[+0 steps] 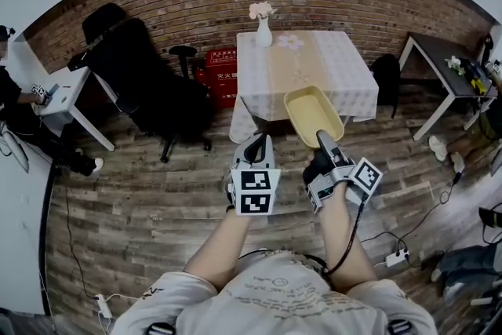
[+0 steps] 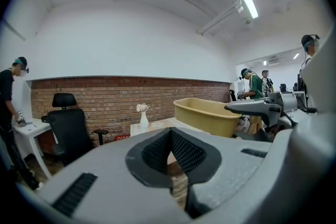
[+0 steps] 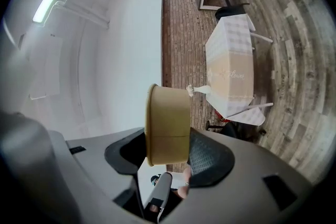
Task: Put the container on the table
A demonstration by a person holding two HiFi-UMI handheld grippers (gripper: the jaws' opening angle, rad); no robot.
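Ahead at twelve o'clock, your right gripper (image 1: 323,140) is clamped on the wall of the yellow container (image 1: 312,112), carried in the air before the table (image 1: 345,78). Setting it down is not yet done. Your left gripper (image 1: 256,143) is closed and empty.

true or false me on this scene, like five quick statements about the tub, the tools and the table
1. The right tool is clamped on the yellow container's wall. True.
2. The container rests on the table. False: the right tool holds it up in the air, not set down.
3. The left tool holds the vase. False: its jaws are together and empty.
4. A white vase with flowers stands on the table. True.
5. The black office chair is right of the table in the head view. False: it is to the left.
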